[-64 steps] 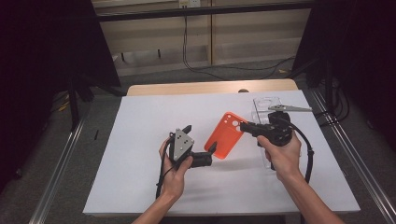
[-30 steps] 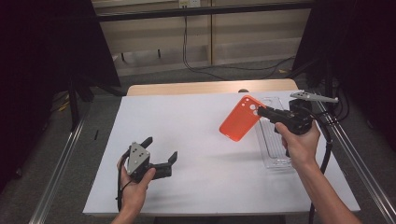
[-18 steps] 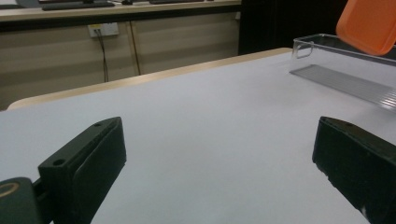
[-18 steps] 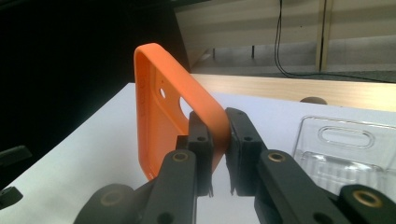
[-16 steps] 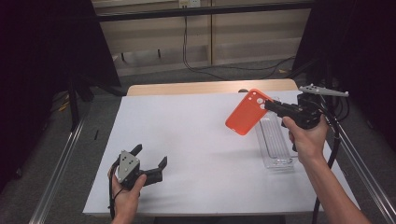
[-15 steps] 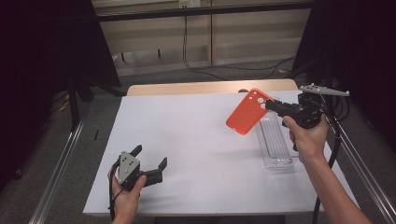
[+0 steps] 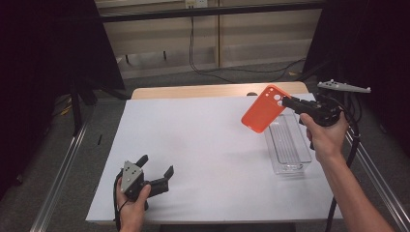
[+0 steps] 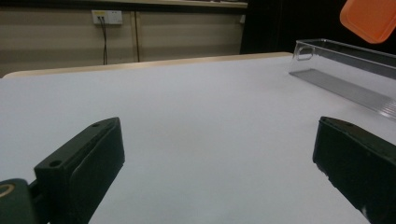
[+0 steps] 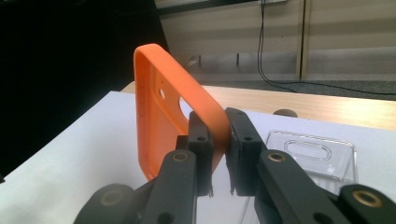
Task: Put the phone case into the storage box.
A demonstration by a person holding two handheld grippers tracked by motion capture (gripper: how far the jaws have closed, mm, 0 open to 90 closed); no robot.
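Right gripper [image 7: 289, 102] clamped on orange phone case [image 7: 261, 109] edge, raised above clear plastic tray [image 7: 288, 145] for lowering in; left gripper [image 7: 155, 174] wide open, empty, parked aside.

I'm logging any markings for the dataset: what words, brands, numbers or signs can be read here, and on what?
None can be read.
orange phone case: plain, with cutouts and no print.
clear plastic tray: unmarked.
wall socket: no legible lettering.
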